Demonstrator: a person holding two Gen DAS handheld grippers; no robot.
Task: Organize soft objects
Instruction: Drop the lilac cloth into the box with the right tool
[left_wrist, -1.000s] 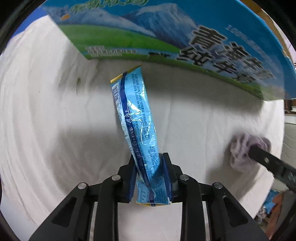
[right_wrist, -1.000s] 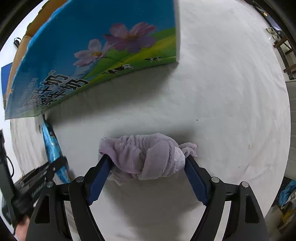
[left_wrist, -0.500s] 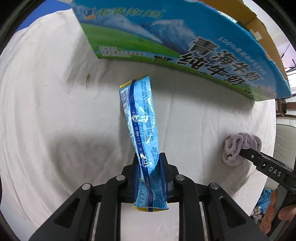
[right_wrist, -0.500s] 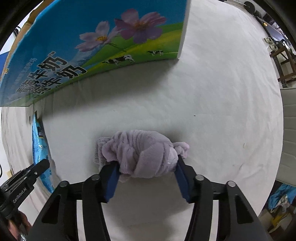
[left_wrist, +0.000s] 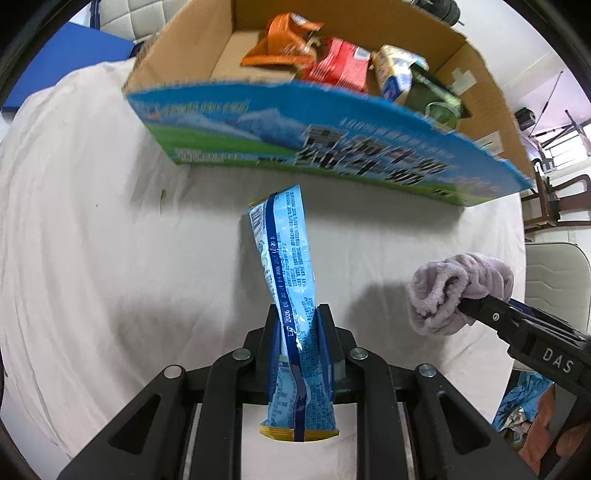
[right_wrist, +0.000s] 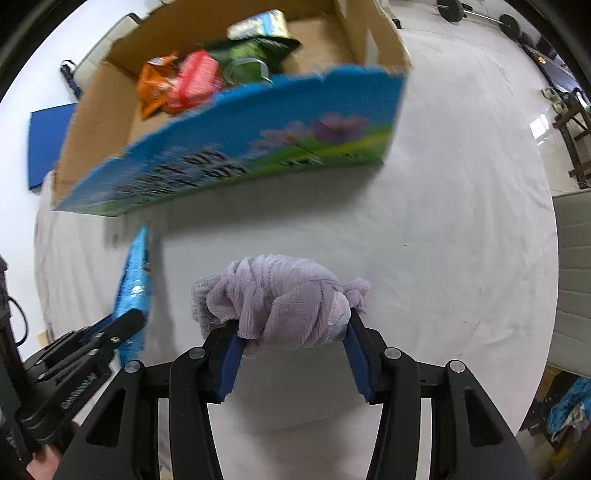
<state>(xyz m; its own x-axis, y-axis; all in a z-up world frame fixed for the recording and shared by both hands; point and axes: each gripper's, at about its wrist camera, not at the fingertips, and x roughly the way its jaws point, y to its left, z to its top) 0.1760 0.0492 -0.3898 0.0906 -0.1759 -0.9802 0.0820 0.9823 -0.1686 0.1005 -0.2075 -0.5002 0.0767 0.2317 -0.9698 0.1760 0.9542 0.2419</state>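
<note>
The left gripper (left_wrist: 298, 325) has its blue-padded fingers (left_wrist: 274, 343) pressed tight on a light blue snack packet (left_wrist: 290, 266), which sticks out beyond the fingertips, clear of the white cloth (left_wrist: 92, 240) below. To its right, the right gripper (right_wrist: 291, 334) is clamped on a bundled lilac towel (right_wrist: 280, 299), its pads squeezing both sides; those jaws have just closed in on the bundle. The towel too is lifted off the cloth. On the far side of both stands an open cardboard box (left_wrist: 332, 147) with a blue and green printed front. Inside it lie an orange packet (left_wrist: 284, 40), a red packet (left_wrist: 340, 66), a pale packet (left_wrist: 395, 70) and a dark green packet (left_wrist: 432, 92).
</note>
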